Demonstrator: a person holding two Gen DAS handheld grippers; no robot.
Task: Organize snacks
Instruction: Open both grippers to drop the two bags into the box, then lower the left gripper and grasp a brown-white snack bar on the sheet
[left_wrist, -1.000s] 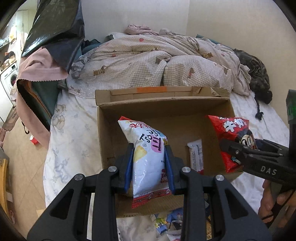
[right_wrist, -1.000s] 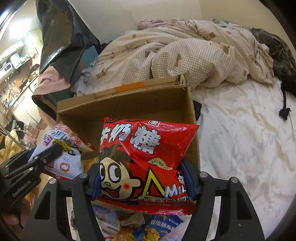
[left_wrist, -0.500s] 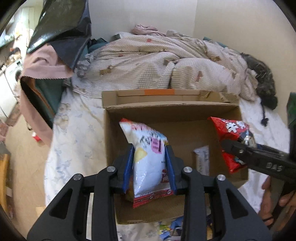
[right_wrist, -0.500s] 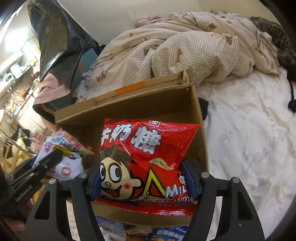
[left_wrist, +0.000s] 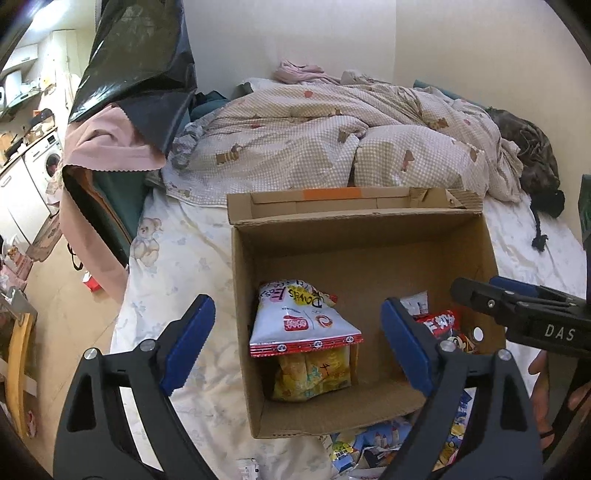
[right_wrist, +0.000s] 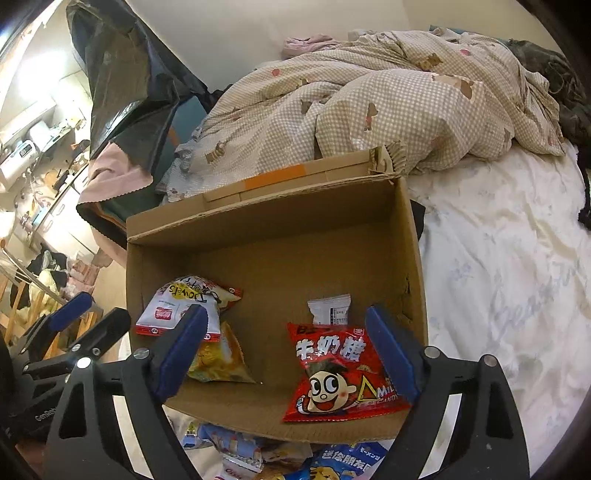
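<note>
An open cardboard box (left_wrist: 369, 221) (right_wrist: 258, 229) sits on the bed. Inside lie a white snack bag (left_wrist: 303, 321) (right_wrist: 181, 306) on top of a yellow bag (left_wrist: 314, 373) (right_wrist: 218, 354), a red milk candy bag (right_wrist: 340, 373) (left_wrist: 439, 325) and a small white packet (right_wrist: 328, 310). My left gripper (left_wrist: 295, 347) is open and empty above the box's left side. My right gripper (right_wrist: 288, 354) is open and empty above the box's near right part; it also shows in the left wrist view (left_wrist: 517, 317).
More snack packets (right_wrist: 295, 454) (left_wrist: 369, 446) lie on the sheet in front of the box. A checked duvet (left_wrist: 332, 144) is bunched behind the box. A black plastic bag (left_wrist: 136, 59) and pink cloth hang at the left. Bare sheet (right_wrist: 498, 277) lies right of the box.
Both grippers opened. The white bag dropped from the left gripper and the red candy bag from the right gripper; both now lie in the box.
</note>
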